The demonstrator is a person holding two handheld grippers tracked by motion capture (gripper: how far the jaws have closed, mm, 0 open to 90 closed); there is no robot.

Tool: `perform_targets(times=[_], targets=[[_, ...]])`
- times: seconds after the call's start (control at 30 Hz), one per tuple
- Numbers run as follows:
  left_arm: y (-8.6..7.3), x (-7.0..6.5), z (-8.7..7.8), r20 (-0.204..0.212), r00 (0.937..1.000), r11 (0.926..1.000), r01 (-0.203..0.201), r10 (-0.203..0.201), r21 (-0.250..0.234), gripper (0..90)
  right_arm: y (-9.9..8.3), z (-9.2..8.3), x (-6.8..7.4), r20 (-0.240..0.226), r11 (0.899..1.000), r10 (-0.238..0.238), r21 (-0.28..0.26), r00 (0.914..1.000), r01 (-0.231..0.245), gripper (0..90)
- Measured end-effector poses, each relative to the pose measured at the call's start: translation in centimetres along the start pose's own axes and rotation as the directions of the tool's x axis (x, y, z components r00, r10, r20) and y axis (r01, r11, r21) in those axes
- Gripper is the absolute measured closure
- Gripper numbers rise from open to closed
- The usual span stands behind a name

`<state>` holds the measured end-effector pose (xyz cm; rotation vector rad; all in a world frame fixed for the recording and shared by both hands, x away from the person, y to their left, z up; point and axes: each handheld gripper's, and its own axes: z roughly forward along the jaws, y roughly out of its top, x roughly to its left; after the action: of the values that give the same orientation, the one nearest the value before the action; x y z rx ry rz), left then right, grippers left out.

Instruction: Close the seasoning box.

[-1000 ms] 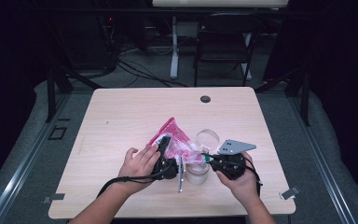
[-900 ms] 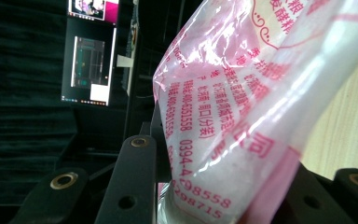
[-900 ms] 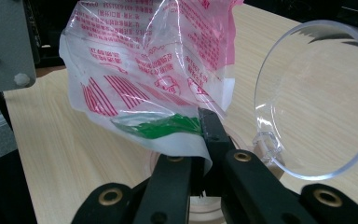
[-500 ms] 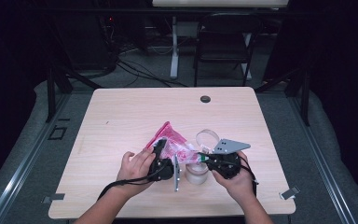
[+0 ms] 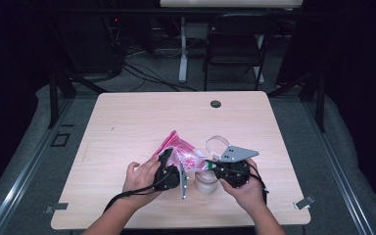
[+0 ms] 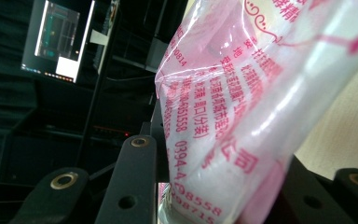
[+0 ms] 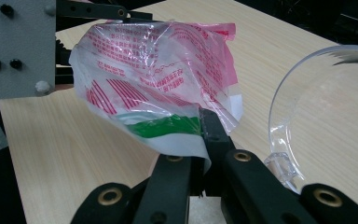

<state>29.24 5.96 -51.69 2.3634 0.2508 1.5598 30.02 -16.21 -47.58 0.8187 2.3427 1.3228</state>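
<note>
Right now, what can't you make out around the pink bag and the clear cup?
- What is inside the pink bag: wrinkled printed film blurs it, right gripper view.
- Clear cup base: hands and bag cover it, high view.
- Cup far side: cut off by the right edge, right gripper view.

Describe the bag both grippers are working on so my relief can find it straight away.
On the near half of the wooden table, between the person's two hands, lies a crumpled plastic bag. It is translucent pink with red print and a green stripe, unlike the clear plastic cup beside it.
</note>
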Motion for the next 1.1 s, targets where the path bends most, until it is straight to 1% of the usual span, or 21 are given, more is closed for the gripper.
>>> perform_targets(times=[0.03, 0.07, 0.1, 0.2, 0.23, 0.27, 0.33, 0.47, 0.53, 0.6, 0.63, 0.67, 0.7, 0.8, 0.87, 0.9, 0.93, 1.03, 1.07, 1.1], targets=[[-0.03, -0.03, 0.04, 0.005, 0.9999, 1.0000, 0.009, -0.009, 0.001, 72.0, -0.01, 0.02, 0.01, -0.001, 1.000, 0.000, 0.001, 1.0000, 0.000, 90.0], [-0.03, -0.03, 0.04, 0.005, 0.9999, 1.0000, 0.009, -0.009, 0.001, 72.1, -0.01, 0.04, 0.02, -0.002, 1.000, 0.001, 0.002, 1.0000, -0.001, 90.0], [-0.08, -0.09, 0.09, 0.012, 0.9997, 0.9998, 0.020, -0.020, 0.003, 72.2, -0.01, 0.05, 0.02, -0.003, 1.000, 0.001, 0.001, 1.0000, -0.001, 90.0], [-0.13, -0.23, 0.10, 0.017, 0.9995, 0.9996, 0.027, -0.027, 0.004, 72.3, 0.00, 0.08, 0.04, -0.004, 1.000, 0.001, 0.001, 1.0000, -0.001, 90.0], [-0.19, -0.29, 0.09, 0.026, 0.9987, 0.9990, 0.043, -0.044, 0.007, 72.4, 0.01, 0.12, 0.05, -0.005, 1.000, 0.002, 0.002, 1.0000, -0.002, 90.0], [-0.19, -0.29, 0.09, 0.026, 0.9987, 0.9990, 0.043, -0.044, 0.007, 72.5, 0.01, 0.12, 0.05, -0.005, 1.000, 0.002, 0.002, 1.0000, -0.002, 90.0], [-0.27, -0.31, 0.14, 0.037, 0.9970, 0.9977, 0.068, -0.068, 0.005, 72.6, 0.06, 0.16, 0.09, -0.009, 1.000, 0.001, 0.004, 1.0000, -0.001, 90.0], [-0.28, -0.49, 0.19, 0.044, 0.9966, 0.9975, 0.070, -0.070, 0.010, 73.1, 0.06, 0.24, 0.18, -0.017, 1.000, 0.005, 0.003, 0.9998, -0.004, 90.0], [-0.25, -0.60, 0.25, 0.053, 0.9951, 0.9965, 0.083, -0.083, 0.014, 73.4, 0.09, 0.25, 0.25, -0.017, 1.000, 0.003, 0.006, 0.9999, -0.002, 90.0], [-0.24, -0.61, 0.28, 0.053, 0.9949, 0.9962, 0.085, -0.086, 0.016, 73.7, 0.11, 0.27, 0.27, -0.017, 1.000, 0.003, 0.006, 0.9999, -0.002, 90.0], [-0.23, -0.64, 0.34, 0.059, 0.9936, 0.9953, 0.096, -0.096, 0.018, 73.9, 0.14, 0.30, 0.31, -0.018, 1.000, -0.001, 0.008, 0.9998, 0.001, 90.0], [-0.23, -0.64, 0.34, 0.059, 0.9936, 0.9953, 0.096, -0.096, 0.018, 74.0, 0.14, 0.30, 0.31, -0.018, 1.000, -0.001, 0.008, 0.9998, 0.001, 90.0], [-0.26, -0.69, 0.37, 0.066, 0.9917, 0.9938, 0.109, -0.111, 0.021, 74.2, 0.18, 0.34, 0.31, -0.020, 1.000, -0.003, 0.005, 0.9998, 0.003, 90.0], [-0.35, -0.66, 0.41, 0.077, 0.9878, 0.9908, 0.134, -0.135, 0.022, 74.7, 0.24, 0.36, 0.34, -0.027, 1.000, -0.001, 0.004, 0.9996, 0.001, 89.9], [-0.38, -0.67, 0.43, 0.080, 0.9872, 0.9903, 0.137, -0.138, 0.025, 75.1, 0.27, 0.35, 0.43, -0.034, 1.000, -0.001, 0.001, 0.9994, 0.001, 89.7], [-0.43, -0.69, 0.48, 0.093, 0.9841, 0.9884, 0.150, -0.151, 0.025, 75.2, 0.29, 0.34, 0.48, -0.034, 1.000, -0.005, 0.001, 0.9994, 0.005, 89.6], [-0.45, -0.68, 0.50, 0.096, 0.9830, 0.9876, 0.155, -0.157, 0.027, 75.4, 0.33, 0.31, 0.51, -0.034, 1.000, -0.009, 0.001, 0.9994, 0.009, 89.5], [-0.56, -0.58, 0.59, 0.114, 0.9765, 0.9830, 0.180, -0.183, 0.036, 75.7, 0.39, 0.25, 0.54, -0.038, 1.000, -0.004, -0.011, 0.9993, 0.003, 88.6], [-0.56, -0.58, 0.59, 0.114, 0.9765, 0.9830, 0.180, -0.183, 0.036, 75.7, 0.39, 0.25, 0.54, -0.038, 1.000, -0.004, -0.011, 0.9993, 0.003, 88.6], [-0.69, -0.25, 0.60, 0.126, 0.9756, 0.9829, 0.172, -0.180, 0.065, 75.9, 0.40, 0.15, 0.47, -0.048, 1.000, 0.006, -0.022, 0.9988, -0.007, 87.6]])
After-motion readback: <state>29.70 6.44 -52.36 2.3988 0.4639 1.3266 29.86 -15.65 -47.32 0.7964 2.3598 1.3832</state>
